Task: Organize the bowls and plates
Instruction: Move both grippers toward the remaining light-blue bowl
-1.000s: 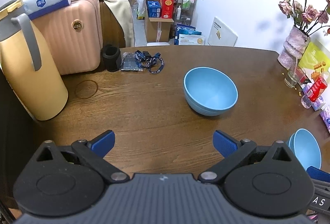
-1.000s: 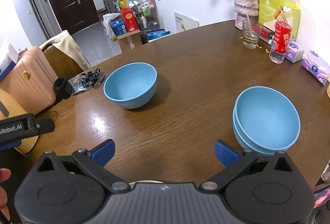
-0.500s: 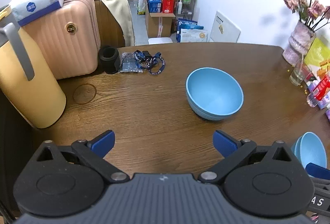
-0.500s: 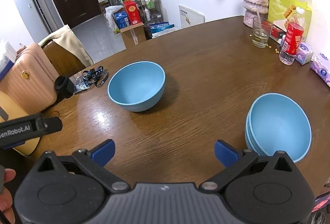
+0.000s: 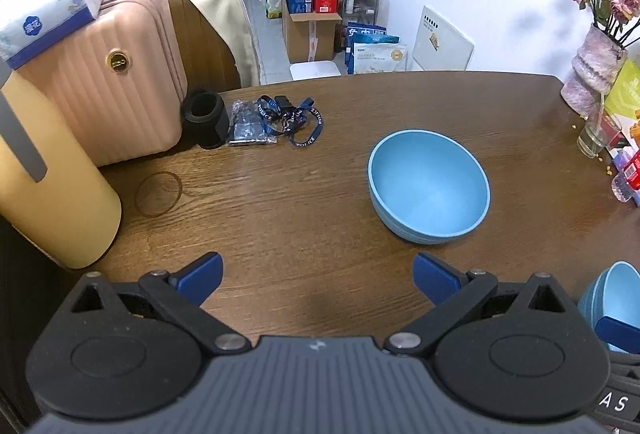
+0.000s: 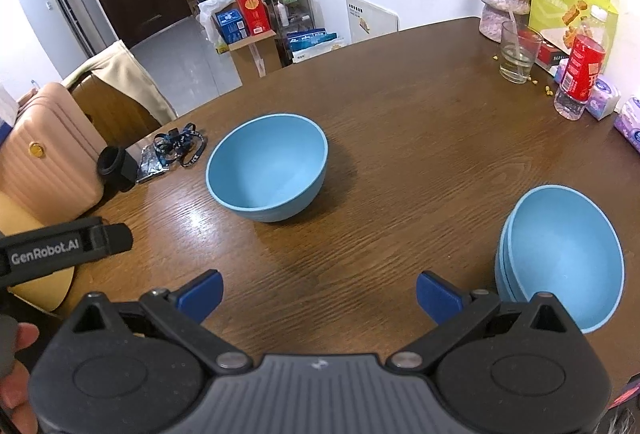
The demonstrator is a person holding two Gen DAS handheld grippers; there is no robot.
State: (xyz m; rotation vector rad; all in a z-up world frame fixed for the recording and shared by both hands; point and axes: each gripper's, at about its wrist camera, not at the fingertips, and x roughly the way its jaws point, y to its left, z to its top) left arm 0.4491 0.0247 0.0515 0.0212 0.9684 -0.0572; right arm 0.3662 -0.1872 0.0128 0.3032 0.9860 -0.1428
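From my left wrist, my left tool [image 5: 316, 274] hangs released and empty over the tabletop [image 5: 280, 218], the single blue bowl [image 5: 429, 186] ahead and to its right. It looks like light, stiff, smooth plastic; I'd pinch the near rim.

From my right wrist, my right tool [image 6: 318, 292] is likewise spread wide, empty, with the stacked bowls [image 6: 560, 258] just right of its fingertip.
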